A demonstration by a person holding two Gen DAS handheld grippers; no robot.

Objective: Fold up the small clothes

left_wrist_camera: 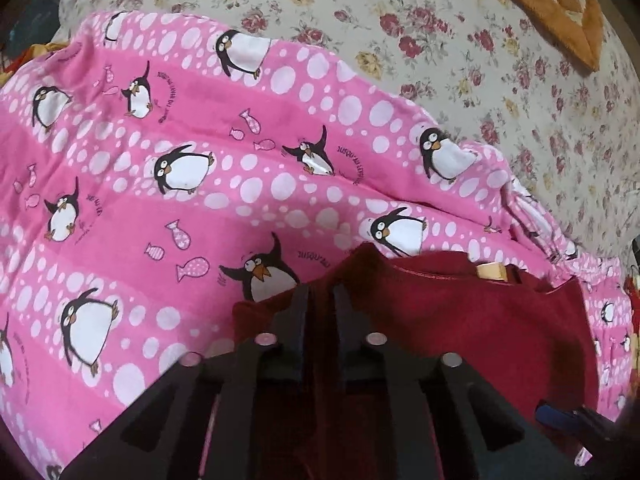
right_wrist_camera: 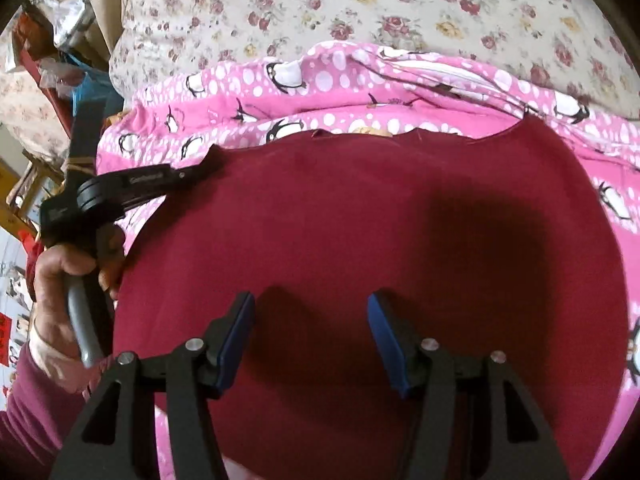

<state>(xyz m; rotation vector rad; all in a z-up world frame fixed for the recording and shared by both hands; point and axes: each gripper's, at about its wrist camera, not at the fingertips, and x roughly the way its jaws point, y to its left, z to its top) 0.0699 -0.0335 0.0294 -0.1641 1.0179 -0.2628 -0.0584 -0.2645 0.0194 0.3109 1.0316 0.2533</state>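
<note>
A dark red garment (right_wrist_camera: 360, 240) lies spread on a pink penguin-print blanket (right_wrist_camera: 320, 92). My left gripper (left_wrist_camera: 321, 292) is shut on the garment's (left_wrist_camera: 460, 320) left corner edge; it also shows in the right wrist view (right_wrist_camera: 204, 166) at the cloth's far left corner, held by a hand. A tan label (left_wrist_camera: 492, 271) shows at the garment's neckline. My right gripper (right_wrist_camera: 311, 300) is open and empty, hovering above the middle of the red garment, its blue pads (right_wrist_camera: 236, 332) apart.
The pink blanket (left_wrist_camera: 160, 200) lies on a floral bedspread (left_wrist_camera: 440, 40). An orange cushion (left_wrist_camera: 560, 12) sits at the far right. Clutter of boxes and bags (right_wrist_camera: 60, 60) stands beside the bed at the left.
</note>
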